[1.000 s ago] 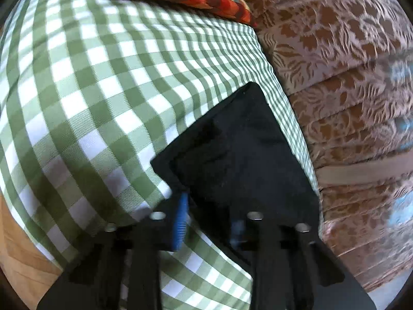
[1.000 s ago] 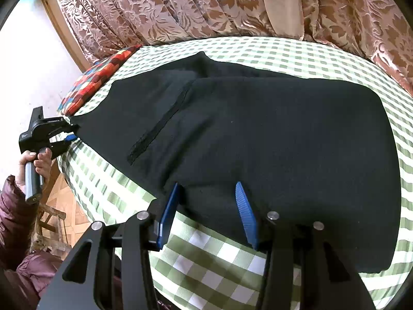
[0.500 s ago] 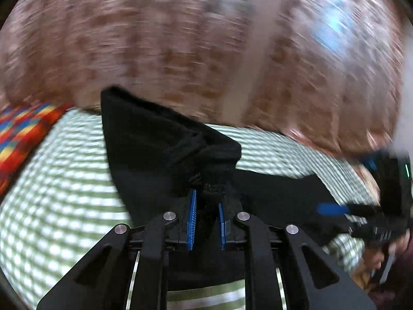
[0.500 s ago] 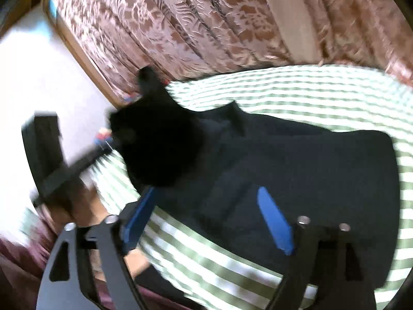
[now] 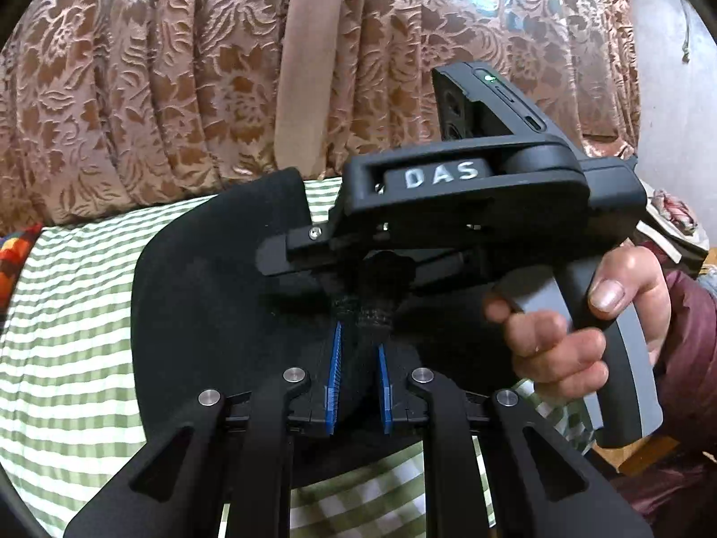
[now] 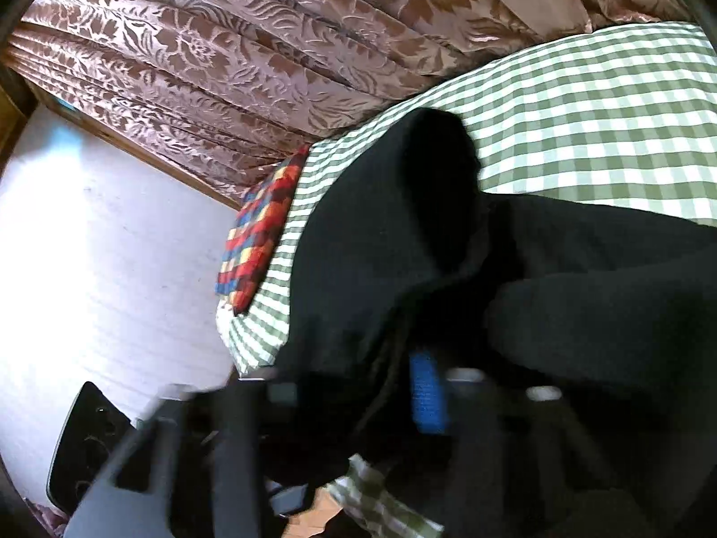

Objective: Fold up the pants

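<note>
The black pants (image 5: pixel 201 314) lie on the green-checked cloth (image 5: pixel 67 336), with one end lifted and curved over. My left gripper (image 5: pixel 358 381) is shut on a bunched edge of the pants. The right gripper (image 5: pixel 448 224), held in a hand, sits just ahead of it in the left wrist view, touching the same bunch. In the right wrist view the pants (image 6: pixel 381 246) drape over the right gripper (image 6: pixel 403 394); one blue pad (image 6: pixel 428 396) shows and the other is hidden by fabric and blur.
A brown floral curtain (image 5: pixel 157 89) hangs behind the bed. A red patterned cushion (image 6: pixel 260 233) lies at the far end of the checked cloth (image 6: pixel 582 112). A white wall (image 6: pixel 89 246) is to the left.
My left gripper closed on the pants' end, lifted it and carried it across to the right gripper. The right gripper moved in under the raised fabric.
</note>
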The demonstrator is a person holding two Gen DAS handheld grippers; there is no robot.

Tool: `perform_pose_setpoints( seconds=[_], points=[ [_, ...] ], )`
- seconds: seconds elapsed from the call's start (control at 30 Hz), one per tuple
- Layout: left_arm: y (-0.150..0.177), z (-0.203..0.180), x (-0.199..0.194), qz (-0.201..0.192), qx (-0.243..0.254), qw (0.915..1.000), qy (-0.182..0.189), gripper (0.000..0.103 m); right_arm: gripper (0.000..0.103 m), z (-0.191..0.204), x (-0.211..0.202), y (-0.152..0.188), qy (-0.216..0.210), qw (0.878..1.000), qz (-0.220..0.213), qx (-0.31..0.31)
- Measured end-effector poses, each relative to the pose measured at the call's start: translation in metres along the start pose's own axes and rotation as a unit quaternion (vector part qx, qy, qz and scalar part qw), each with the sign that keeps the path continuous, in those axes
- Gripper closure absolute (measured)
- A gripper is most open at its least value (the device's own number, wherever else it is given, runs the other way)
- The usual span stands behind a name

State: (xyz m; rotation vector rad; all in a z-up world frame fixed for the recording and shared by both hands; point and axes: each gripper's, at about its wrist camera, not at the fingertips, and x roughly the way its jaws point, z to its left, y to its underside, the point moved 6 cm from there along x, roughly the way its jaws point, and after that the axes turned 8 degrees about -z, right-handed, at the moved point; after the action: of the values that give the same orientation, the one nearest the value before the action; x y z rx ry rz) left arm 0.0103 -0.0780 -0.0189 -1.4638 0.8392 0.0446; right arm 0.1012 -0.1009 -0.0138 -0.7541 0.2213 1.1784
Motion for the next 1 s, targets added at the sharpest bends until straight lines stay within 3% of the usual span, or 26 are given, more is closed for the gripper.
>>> perform_pose_setpoints(
  seconds=[0.1,0.17,0.23,0.37,0.4,0.47,0.57,0.8,0.93,1.0],
  points=[
    [0.002,0.016,-0.008,0.002,-0.025,0.9996,0.014,0.082,0.092,0.01,-0.001,0.002,0.001,1.0,-0.003,-0.025],
    [0.005,0.036,-0.028,-0.007,-0.077,0.9959,0.048,0.069,0.092,0.018,-0.002,0.003,0.0,0.999,-0.006,-0.038],
    [0.009,0.061,-0.05,-0.023,-0.125,0.9905,0.053,0.064,0.092,0.023,-0.005,0.003,-0.005,0.999,-0.011,-0.039],
    [0.025,0.113,-0.085,-0.044,-0.184,0.9819,0.011,0.063,0.093,0.038,-0.012,-0.001,-0.011,0.999,-0.024,-0.048],
    [0.029,0.123,-0.091,-0.044,-0.186,0.9815,-0.006,0.059,0.093,0.042,-0.014,-0.002,-0.011,0.998,-0.026,-0.053],
    [0.039,0.136,-0.097,-0.035,-0.193,0.9802,-0.03,0.039,0.093,0.053,-0.021,-0.004,-0.012,0.997,-0.033,-0.065],
    [0.045,0.144,-0.091,-0.026,-0.214,0.9756,-0.041,0.039,0.093,0.066,-0.041,-0.009,-0.021,0.996,-0.05,-0.075],
    [0.03,0.132,-0.067,-0.031,-0.243,0.9693,0.025,0.037,0.093,0.067,-0.12,-0.018,-0.016,0.99,-0.104,-0.096],
    [0.013,0.108,-0.052,-0.032,-0.231,0.9696,0.073,0.037,0.093,0.018,-0.158,-0.013,0.043,0.988,-0.123,-0.086],
    [0.009,0.089,-0.04,-0.019,-0.21,0.9731,0.094,0.034,0.093,-0.014,-0.176,-0.009,0.102,0.982,-0.133,-0.093]
  ],
)
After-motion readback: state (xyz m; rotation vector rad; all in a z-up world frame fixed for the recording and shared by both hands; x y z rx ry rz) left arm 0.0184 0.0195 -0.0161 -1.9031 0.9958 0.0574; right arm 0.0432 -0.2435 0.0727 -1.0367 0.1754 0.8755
